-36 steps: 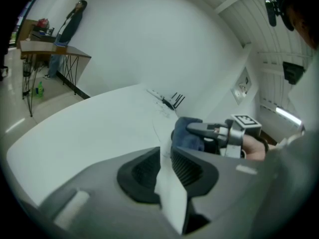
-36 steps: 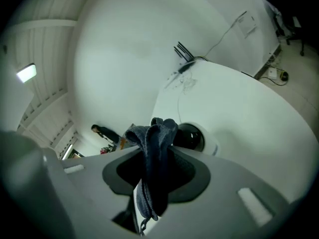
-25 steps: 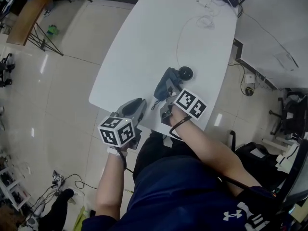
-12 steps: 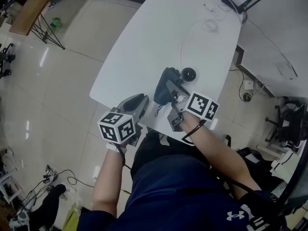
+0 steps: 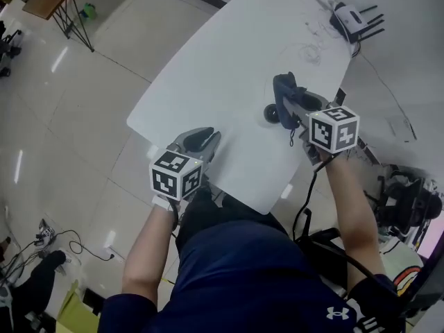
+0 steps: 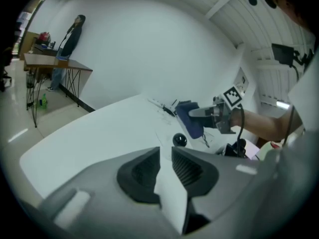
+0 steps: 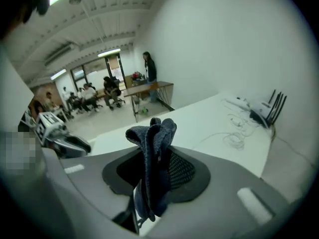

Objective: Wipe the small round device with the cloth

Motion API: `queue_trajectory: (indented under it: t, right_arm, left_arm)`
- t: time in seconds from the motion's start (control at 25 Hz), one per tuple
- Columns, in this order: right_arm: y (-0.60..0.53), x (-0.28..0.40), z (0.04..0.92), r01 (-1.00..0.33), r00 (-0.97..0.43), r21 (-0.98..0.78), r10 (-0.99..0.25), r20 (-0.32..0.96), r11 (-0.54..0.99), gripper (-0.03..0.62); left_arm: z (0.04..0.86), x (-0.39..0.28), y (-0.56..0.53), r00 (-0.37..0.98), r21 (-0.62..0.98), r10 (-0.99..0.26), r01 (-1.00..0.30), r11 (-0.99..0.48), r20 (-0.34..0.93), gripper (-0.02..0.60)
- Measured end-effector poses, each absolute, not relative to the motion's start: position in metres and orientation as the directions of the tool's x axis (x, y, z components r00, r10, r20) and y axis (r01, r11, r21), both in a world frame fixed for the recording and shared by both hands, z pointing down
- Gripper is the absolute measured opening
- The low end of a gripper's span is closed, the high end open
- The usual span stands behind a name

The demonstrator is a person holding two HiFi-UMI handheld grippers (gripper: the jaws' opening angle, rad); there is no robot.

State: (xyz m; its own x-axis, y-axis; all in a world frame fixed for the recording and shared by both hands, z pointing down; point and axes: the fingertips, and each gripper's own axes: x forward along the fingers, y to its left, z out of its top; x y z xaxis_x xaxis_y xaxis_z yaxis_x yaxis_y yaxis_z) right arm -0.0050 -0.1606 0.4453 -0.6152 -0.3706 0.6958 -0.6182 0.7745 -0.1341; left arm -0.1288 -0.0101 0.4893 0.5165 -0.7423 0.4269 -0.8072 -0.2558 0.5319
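The small round black device (image 5: 270,114) sits on the white table (image 5: 229,68) near its right edge; in the left gripper view the device (image 6: 179,140) lies just beyond my jaws. My right gripper (image 5: 287,107) hangs above and just right of it, shut on a dark blue cloth (image 5: 282,91). In the right gripper view the cloth (image 7: 155,156) stands bunched upright between the jaws. The cloth (image 6: 189,119) is off the table. My left gripper (image 5: 202,139) rests at the table's near edge, shut and empty (image 6: 165,156).
A black router with antennas (image 5: 354,16) and thin loose cables (image 5: 311,50) lie at the table's far end. A wooden desk (image 7: 149,89) and several people stand in the room beyond. Bare floor surrounds the table on the left.
My right gripper has risen off the table with the cloth and rolled over, now above the device instead of beside it. The left gripper has barely moved.
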Motion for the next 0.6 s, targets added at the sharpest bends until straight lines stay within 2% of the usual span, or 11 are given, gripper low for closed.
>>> queue_trajectory:
  t: [0.12, 0.28, 0.48, 0.6]
  right_arm:
    - [-0.15, 0.0, 0.48, -0.622, -0.452, 0.103, -0.463, 0.763, 0.776, 0.117]
    - [-0.123, -0.028, 0.502, -0.554, -0.397, 0.221, -0.489, 0.777, 0.802, 0.117]
    - [-0.108, -0.061, 0.536, -0.313, -0.278, 0.553, -0.631, 0.724, 0.772, 0.118]
    - [-0.096, -0.075, 0.57, -0.2, -0.228, 0.615, -0.647, 0.728, 0.763, 0.118]
  left_arm:
    - [0.495, -0.118, 0.001, 0.533, 0.535, -0.723, -0.802, -0.265, 0.44, 0.074]
    - [0.502, -0.113, 0.012, 0.541, 0.565, -0.714, -0.788, -0.246, 0.444, 0.074]
    - [0.5, -0.112, 0.016, 0.537, 0.571, -0.719, -0.786, -0.237, 0.44, 0.072]
    - [0.499, -0.121, 0.02, 0.524, 0.567, -0.726, -0.793, -0.224, 0.446, 0.072]
